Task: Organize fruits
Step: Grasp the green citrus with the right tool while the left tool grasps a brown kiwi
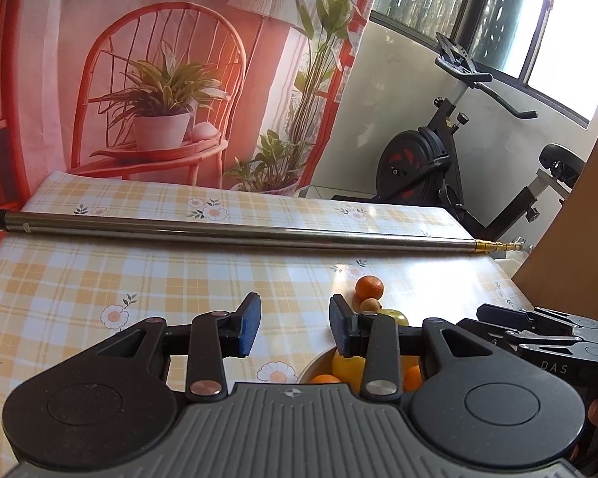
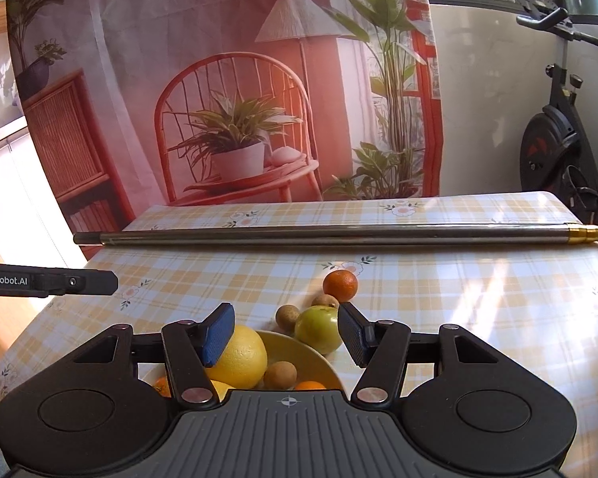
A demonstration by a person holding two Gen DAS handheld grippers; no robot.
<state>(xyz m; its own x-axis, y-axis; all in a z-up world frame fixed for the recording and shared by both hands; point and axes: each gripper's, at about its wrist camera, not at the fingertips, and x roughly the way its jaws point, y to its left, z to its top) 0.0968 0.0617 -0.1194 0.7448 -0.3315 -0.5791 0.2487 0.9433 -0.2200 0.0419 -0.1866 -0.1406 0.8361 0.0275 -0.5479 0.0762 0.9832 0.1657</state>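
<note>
Two wrist views, left first: left gripper [image 1: 295, 328] hovering over the checked tablecloth [image 1: 99, 279], blue pads spread with nothing between them. Just past its right finger, at about one o'clock, a mandarin [image 1: 369, 287] on the cloth, a small brown longan [image 1: 370, 304] touching its near side, a green apple [image 1: 394, 316] nearer again. Bowl [image 1: 315, 362] at five o'clock, half hidden behind the finger, holding a yellow citrus [image 1: 349, 366] and orange pieces. Metal telescopic pole [image 1: 239, 233] lying across the table at twelve o'clock; exercise bike [image 1: 438, 159] beyond the table at two o'clock. Right view next: right gripper [image 2: 287, 334] above the yellow bowl [image 2: 315, 362], jaws apart and empty. Inside the bowl, a large yellow citrus [image 2: 239, 354] at the left pad, a longan [image 2: 280, 375] beside it, orange fruit at the near rim. Outside, toward twelve o'clock, the green apple [image 2: 318, 328] against the rim, two longans [image 2: 287, 314] behind it, the mandarin [image 2: 340, 285] farthest. Other gripper's finger at nine o'clock.
</note>
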